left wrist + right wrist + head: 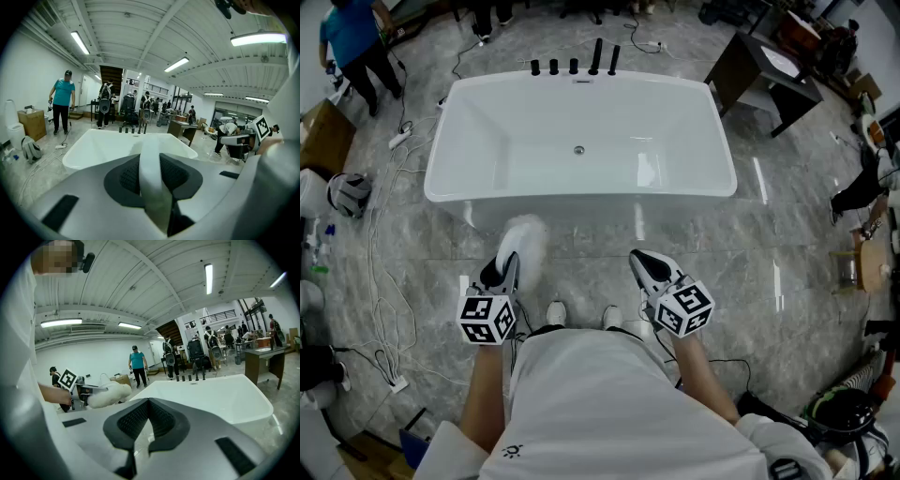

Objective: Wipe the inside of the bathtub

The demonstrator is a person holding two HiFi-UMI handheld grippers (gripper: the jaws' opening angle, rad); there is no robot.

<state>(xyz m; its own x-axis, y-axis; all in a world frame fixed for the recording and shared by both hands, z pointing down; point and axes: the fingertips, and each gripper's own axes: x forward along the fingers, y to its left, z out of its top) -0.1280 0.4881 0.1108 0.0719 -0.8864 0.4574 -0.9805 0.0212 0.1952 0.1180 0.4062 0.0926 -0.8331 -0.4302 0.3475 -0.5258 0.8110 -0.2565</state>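
Note:
The white bathtub (581, 141) stands empty on the marble floor ahead of me, its drain (578, 150) in the middle and black taps (574, 66) on the far rim. My left gripper (508, 261) is shut on a fluffy white cloth (525, 239), held in the air short of the tub's near rim. In the left gripper view the cloth (151, 171) runs as a white band between the jaws. My right gripper (642, 265) is shut with nothing in it, level with the left one. The right gripper view shows the fluffy cloth (110, 393) off to the left and the bathtub (211, 397) beyond.
A dark desk (764, 70) stands to the tub's right. Cables (389, 281) and a power strip (399, 141) trail over the floor at left. A person in a teal shirt (352, 47) stands far left. A cardboard box (323, 136) and bags line the left edge.

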